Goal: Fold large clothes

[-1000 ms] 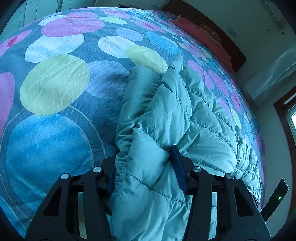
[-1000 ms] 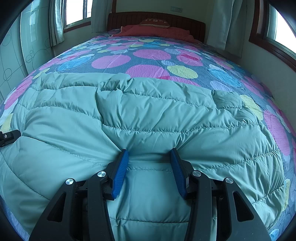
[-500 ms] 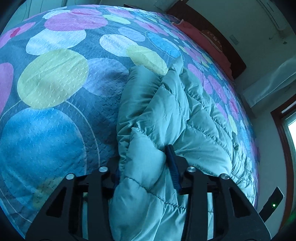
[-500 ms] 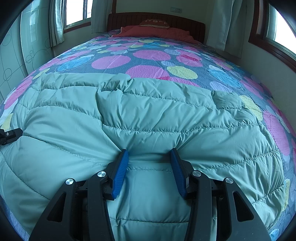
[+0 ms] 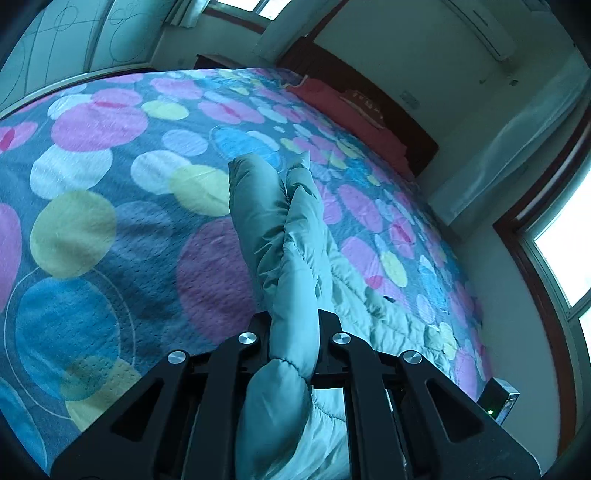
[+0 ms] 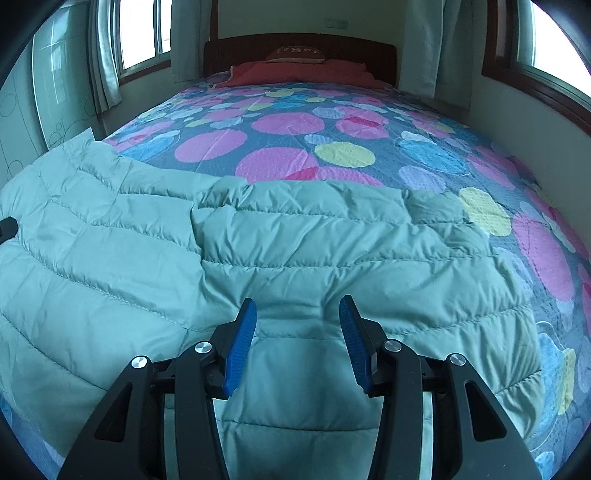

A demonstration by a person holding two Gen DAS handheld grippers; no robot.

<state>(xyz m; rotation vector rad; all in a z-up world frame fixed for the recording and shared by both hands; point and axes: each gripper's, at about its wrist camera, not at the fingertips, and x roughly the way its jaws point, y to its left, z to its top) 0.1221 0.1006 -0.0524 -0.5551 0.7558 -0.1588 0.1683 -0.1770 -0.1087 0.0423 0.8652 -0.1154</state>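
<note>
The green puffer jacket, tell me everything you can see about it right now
The green puffer jacket is pale mint, quilted in horizontal stitched bands, with a smooth, slightly shiny padded shell. Most of it lies spread across the near end of the dotted bedspread. One bunched edge is pinched in the shut left tongs and stands up in a raised fold. The right tongs are open, their blue pads resting on the fabric either side of a puckered ridge.

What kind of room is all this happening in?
A bedroom, most likely: a wide bed under a dotted multicoloured bedspread, a dark wooden headboard with a red pillow, and curtained windows.
</note>
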